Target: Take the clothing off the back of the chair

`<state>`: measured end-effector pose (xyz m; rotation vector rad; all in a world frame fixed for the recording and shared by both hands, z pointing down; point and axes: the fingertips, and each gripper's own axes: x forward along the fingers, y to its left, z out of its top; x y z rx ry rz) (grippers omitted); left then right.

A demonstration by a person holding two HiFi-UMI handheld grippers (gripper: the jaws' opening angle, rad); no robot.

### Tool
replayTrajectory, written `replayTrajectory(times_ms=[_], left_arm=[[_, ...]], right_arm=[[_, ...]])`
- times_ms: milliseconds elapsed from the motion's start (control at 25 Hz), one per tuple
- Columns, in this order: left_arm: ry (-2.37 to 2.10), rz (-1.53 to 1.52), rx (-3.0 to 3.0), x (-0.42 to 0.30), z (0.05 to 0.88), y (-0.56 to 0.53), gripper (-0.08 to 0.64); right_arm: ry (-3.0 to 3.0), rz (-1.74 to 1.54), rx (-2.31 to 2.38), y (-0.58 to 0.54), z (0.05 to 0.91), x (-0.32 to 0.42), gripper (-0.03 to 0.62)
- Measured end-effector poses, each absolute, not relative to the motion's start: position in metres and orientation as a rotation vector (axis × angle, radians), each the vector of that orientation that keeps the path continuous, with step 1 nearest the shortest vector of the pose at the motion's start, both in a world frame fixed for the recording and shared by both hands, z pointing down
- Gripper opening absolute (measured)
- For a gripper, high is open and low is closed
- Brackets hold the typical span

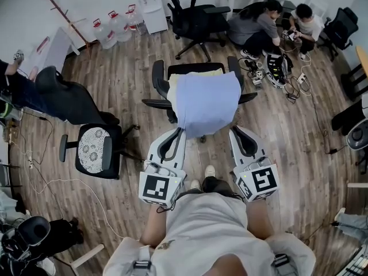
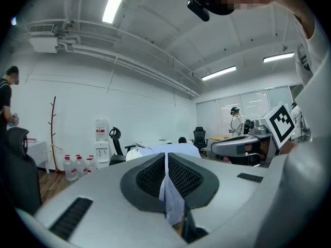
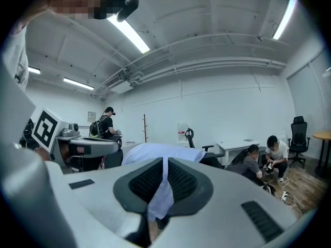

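Note:
A light blue garment (image 1: pixel 207 103) hangs over the back of a black office chair (image 1: pixel 158 80) at the centre of the head view. My left gripper (image 1: pixel 179 131) is shut on the garment's lower left edge. My right gripper (image 1: pixel 233 131) is shut on its lower right edge. In the left gripper view a fold of blue cloth (image 2: pixel 170 200) is pinched between the closed jaws, with the rest of the garment (image 2: pixel 173 150) ahead. The right gripper view shows the same: cloth (image 3: pixel 161 198) is clamped in the jaws, and the garment (image 3: pixel 155 151) lies draped beyond.
A black chair with a patterned seat (image 1: pixel 92 148) stands to the left. Another office chair (image 1: pixel 195 16) and water bottles (image 1: pixel 115 25) are at the back. Two people (image 1: pixel 259 25) sit on the floor at back right among cables (image 1: pixel 299 85). My feet (image 1: pixel 210 171) are just behind the chair.

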<state>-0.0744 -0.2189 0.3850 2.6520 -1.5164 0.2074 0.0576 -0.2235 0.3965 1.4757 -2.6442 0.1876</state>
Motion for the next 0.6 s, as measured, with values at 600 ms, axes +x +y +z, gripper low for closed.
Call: replayTrajectory(times_ms=[600], left_arm=[[-1.546, 0.274, 2.604, -0.077, 0.399, -0.236, 0.037]], right_arm=[[-2.625, 0.264, 1.462, -0.242, 0.418, 0.066, 0.031]])
